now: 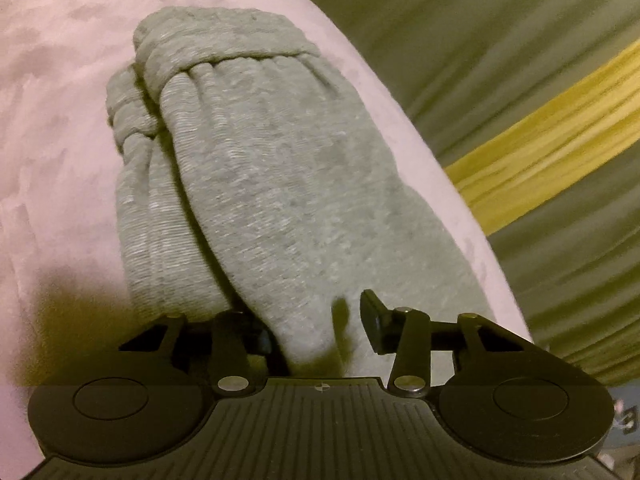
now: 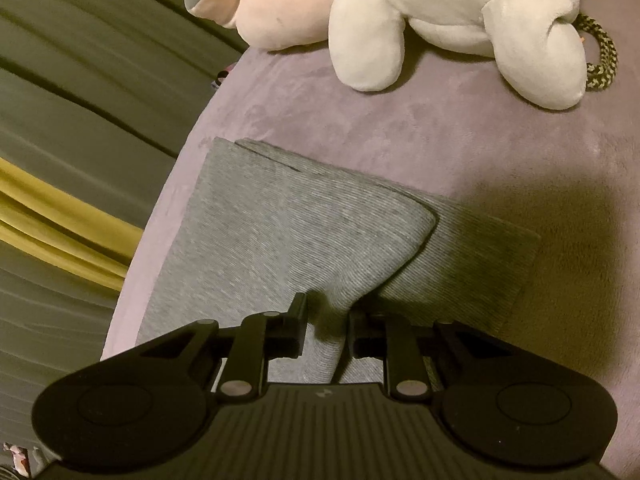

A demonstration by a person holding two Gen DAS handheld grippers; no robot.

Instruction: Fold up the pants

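Note:
The grey pants lie on a pink blanket, with the gathered elastic waistband at the far end in the left wrist view. My left gripper is shut on a fold of the pants near their close edge; its left finger is hidden under the cloth. In the right wrist view the pants show as folded leg layers with a turned-over corner. My right gripper is shut on a pinched ridge of the cloth and lifts it slightly.
The blanket's edge runs close to the pants on the left of the right wrist view, with olive and yellow bedding beyond. A white plush toy, a pink plush and a braided cord lie at the far side.

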